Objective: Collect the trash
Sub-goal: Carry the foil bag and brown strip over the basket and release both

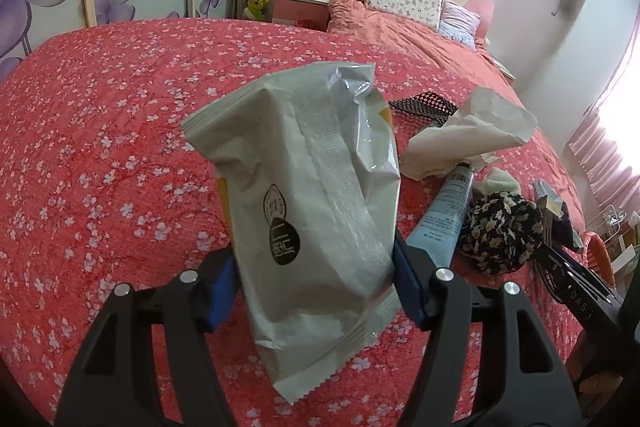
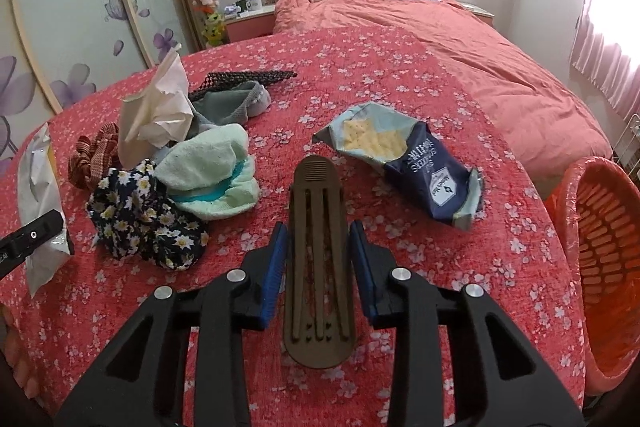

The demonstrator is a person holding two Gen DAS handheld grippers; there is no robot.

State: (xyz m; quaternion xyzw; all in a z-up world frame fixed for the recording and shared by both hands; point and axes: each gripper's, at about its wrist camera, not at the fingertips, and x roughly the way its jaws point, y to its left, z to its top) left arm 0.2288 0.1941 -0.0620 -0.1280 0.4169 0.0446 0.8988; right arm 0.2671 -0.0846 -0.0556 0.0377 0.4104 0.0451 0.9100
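My left gripper (image 1: pixel 314 285) is shut on a grey snack wrapper (image 1: pixel 308 195) and holds it upright above the red flowered bedspread; the wrapper also shows at the left edge of the right wrist view (image 2: pixel 40 195). My right gripper (image 2: pixel 320 267) has its blue pads on both sides of a brown ribbed door wedge (image 2: pixel 318 259), which lies on the bedspread; the jaws stand close to it with small gaps. A dark blue cracker bag (image 2: pixel 412 163) lies ahead and to the right. A crumpled paper bag (image 2: pixel 156 115) sits at the left.
An orange mesh basket (image 2: pixel 600 259) stands at the right bed edge. On the bed lie a floral cloth (image 2: pixel 148 219), a mint towel (image 2: pixel 212 179), a grey sock (image 2: pixel 232 103), a red scrunchie (image 2: pixel 94 155) and a blue tube (image 1: pixel 444 215).
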